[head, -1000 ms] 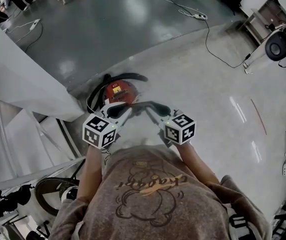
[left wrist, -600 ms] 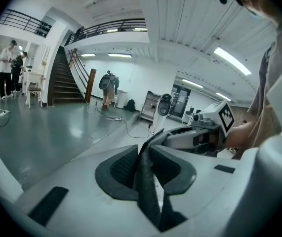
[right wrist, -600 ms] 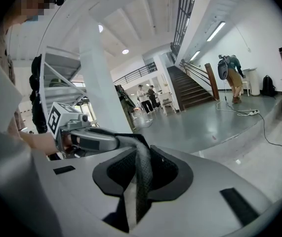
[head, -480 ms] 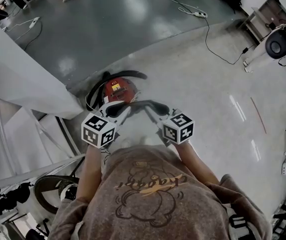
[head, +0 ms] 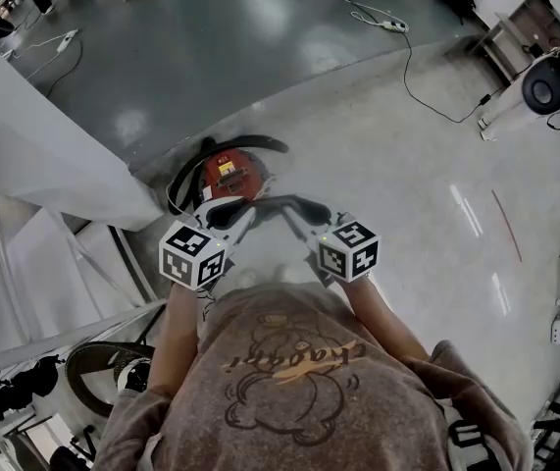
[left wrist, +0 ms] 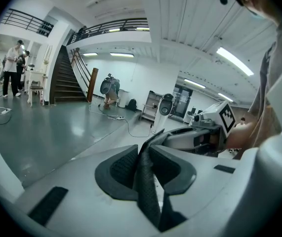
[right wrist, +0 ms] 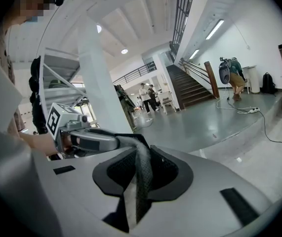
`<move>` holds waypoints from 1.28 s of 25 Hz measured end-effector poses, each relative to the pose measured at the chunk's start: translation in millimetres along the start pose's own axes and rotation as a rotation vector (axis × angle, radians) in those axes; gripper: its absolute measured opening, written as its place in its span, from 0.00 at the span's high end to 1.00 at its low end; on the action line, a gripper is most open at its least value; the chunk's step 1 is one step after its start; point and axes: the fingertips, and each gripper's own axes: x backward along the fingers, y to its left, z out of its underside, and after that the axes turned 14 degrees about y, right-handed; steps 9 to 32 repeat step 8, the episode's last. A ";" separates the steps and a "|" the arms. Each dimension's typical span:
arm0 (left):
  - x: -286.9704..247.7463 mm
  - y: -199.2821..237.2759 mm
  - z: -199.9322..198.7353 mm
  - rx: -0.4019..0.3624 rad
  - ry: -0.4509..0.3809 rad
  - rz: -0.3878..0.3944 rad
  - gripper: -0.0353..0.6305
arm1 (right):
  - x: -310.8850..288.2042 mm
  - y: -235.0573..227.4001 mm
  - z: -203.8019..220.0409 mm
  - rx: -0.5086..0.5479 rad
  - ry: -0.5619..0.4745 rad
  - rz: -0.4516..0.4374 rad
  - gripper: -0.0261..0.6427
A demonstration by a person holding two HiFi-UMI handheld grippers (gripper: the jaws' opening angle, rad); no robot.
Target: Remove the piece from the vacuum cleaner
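Nothing has shifted since a second ago: my left gripper [left wrist: 145,164] and my right gripper [right wrist: 140,174] stay clamped, jaws nearly together, on opposite ends of the dark piece [head: 281,204], above the red vacuum cleaner's [head: 229,177] near edge.

Pillar [head: 54,165] close at left, hemming left tool [head: 240,218]. Vacuum [head: 229,177] with hose [head: 250,146] on floor directly below tools. Piece [head: 278,204] clamped in both, spanning gap to right tool [head: 297,220]. Floor [head: 407,194] open right and ahead; cable [head: 427,101] far ahead, stand [head: 515,101] well right.
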 end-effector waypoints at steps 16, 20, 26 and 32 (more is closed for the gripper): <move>-1.8 2.9 -1.6 0.015 0.000 -0.004 0.84 | -2.3 -2.5 -2.3 -0.004 0.002 -0.008 0.86; -1.8 2.9 -1.6 0.015 0.000 -0.004 0.84 | -2.3 -2.5 -2.3 -0.004 0.002 -0.008 0.86; -1.8 2.9 -1.6 0.015 0.000 -0.004 0.84 | -2.3 -2.5 -2.3 -0.004 0.002 -0.008 0.86; -1.8 2.9 -1.6 0.015 0.000 -0.004 0.84 | -2.3 -2.5 -2.3 -0.004 0.002 -0.008 0.86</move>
